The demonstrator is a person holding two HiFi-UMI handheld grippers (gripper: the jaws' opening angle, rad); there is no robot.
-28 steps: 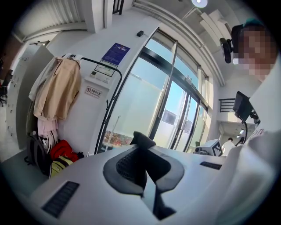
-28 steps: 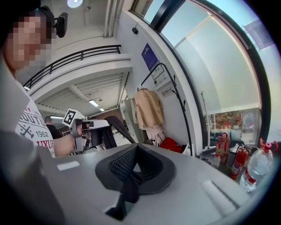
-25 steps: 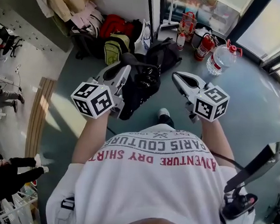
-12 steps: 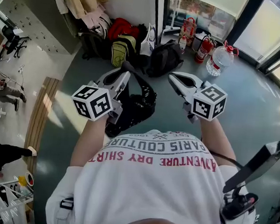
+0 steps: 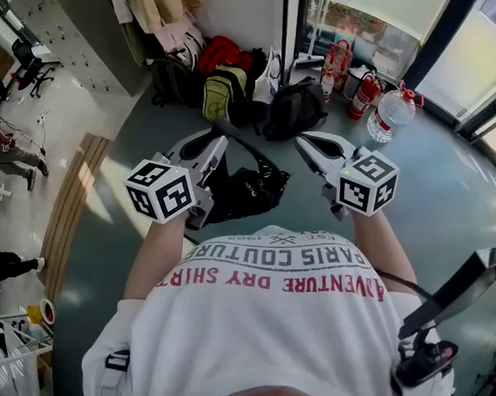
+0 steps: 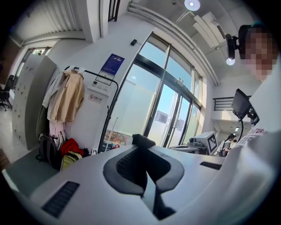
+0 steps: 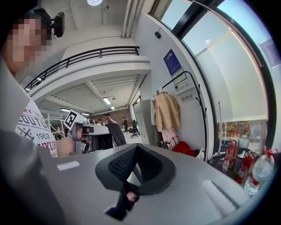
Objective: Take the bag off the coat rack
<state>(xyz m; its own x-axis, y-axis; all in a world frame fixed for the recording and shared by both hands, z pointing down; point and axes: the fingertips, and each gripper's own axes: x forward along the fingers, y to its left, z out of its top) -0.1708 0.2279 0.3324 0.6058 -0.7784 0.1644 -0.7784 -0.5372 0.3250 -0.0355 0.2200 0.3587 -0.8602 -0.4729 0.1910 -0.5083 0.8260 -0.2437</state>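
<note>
A black bag [image 5: 248, 191] hangs by its strap from my left gripper [image 5: 221, 136], in front of the person's chest and above the floor. That gripper's jaws are shut on the strap, and in the left gripper view a black piece of it pokes out at the tip of the left gripper [image 6: 142, 141]. My right gripper [image 5: 306, 143] is level with it, a little to the bag's right, shut with nothing held. The right gripper [image 7: 136, 148] shows closed pads. The coat rack [image 6: 109, 107] stands ahead by the wall, with a beige coat [image 6: 66, 96] still on it.
Several backpacks [image 5: 231, 89] lie in a pile on the floor under the rack. A fire extinguisher [image 5: 363, 91] and a large water jug [image 5: 390, 114] stand by the glass wall. Grey lockers [image 5: 65, 25] line the left side.
The bag has swung on its strap and now hangs more to the right under the left gripper. Both grippers stay shut, and the view has shifted slightly.
</note>
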